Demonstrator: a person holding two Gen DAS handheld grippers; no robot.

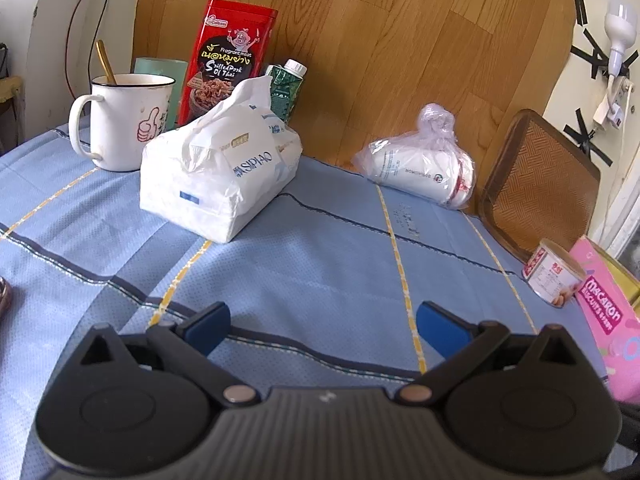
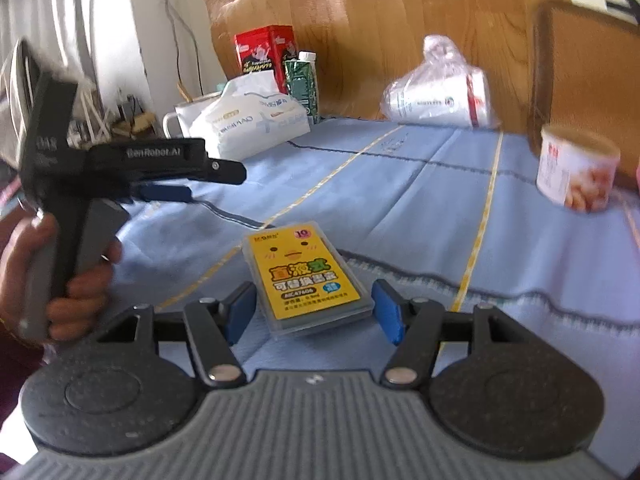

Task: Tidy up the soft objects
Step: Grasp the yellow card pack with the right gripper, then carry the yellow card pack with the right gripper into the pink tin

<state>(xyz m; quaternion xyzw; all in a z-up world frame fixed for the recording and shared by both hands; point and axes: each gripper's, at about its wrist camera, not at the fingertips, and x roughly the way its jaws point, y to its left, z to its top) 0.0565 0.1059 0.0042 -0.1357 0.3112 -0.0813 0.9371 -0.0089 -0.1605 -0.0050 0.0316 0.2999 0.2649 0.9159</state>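
My right gripper [image 2: 314, 312] is shut on a flat yellow box with a chick face [image 2: 304, 276], its blue pads against the box's two long sides just above the blue tablecloth [image 2: 400, 200]. My left gripper [image 1: 320, 320] stands open over bare cloth with nothing between its fingers. In the right wrist view the left gripper [image 2: 216, 184] shows from the side, held by a hand [image 2: 80, 280]. A white soft tissue pack [image 1: 216, 176] lies at the back left. A knotted plastic bag of white cups [image 1: 420, 164] lies on its side at the back right.
Behind the tissue pack stand a white mug with a spoon [image 1: 120, 120], a red snack pouch [image 1: 228, 60] and a green carton [image 1: 286, 88]. A small can [image 1: 554, 276] and a pink macaron box [image 1: 608, 316] sit at the right edge. A woven tray [image 1: 536, 184] leans against the wooden board [image 1: 400, 40].
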